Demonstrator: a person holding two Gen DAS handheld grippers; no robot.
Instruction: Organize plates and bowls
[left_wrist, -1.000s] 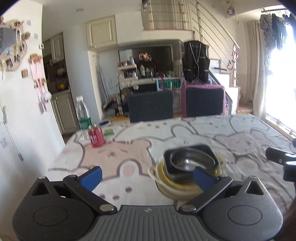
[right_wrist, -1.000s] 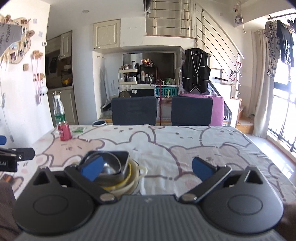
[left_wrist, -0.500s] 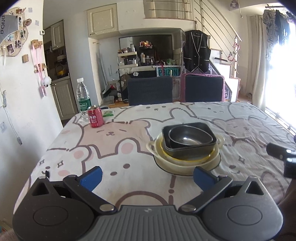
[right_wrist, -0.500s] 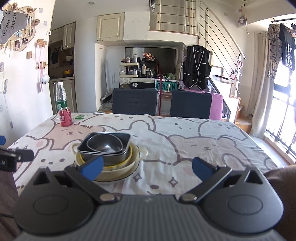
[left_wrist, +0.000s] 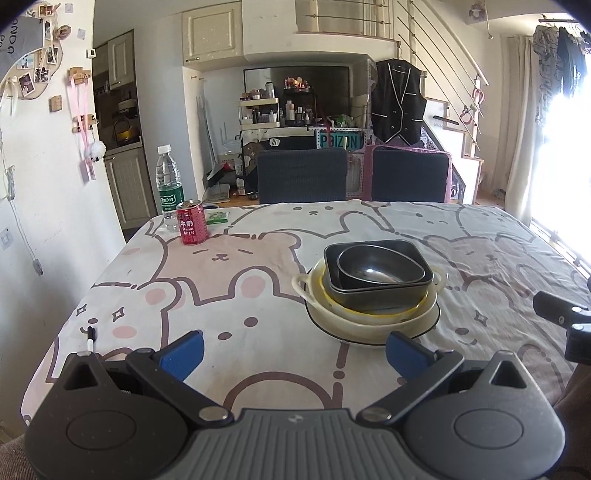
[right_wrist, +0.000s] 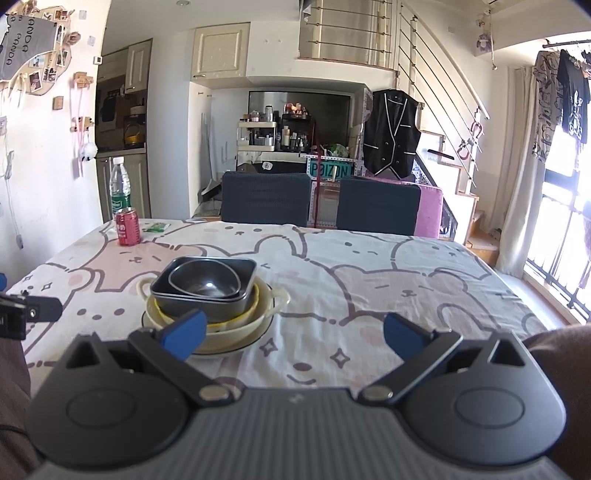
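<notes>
Plates and bowls are sitting nested in one stack near the middle of the desk: a white plate is carrying a cream two-handled bowl, a yellow-rimmed dish, a dark rectangular pan and a small steel bowl. Nesting largest-to-smallest is likely keeping the pile stable and compact. Left tongs and right tongs are both hovering spread wide and gripping nothing, apart from the stack. The yellow dish is showing only as a rim; any further pieces beneath the pan are hidden. A red can and a water bottle are standing at the far left corner.
</notes>
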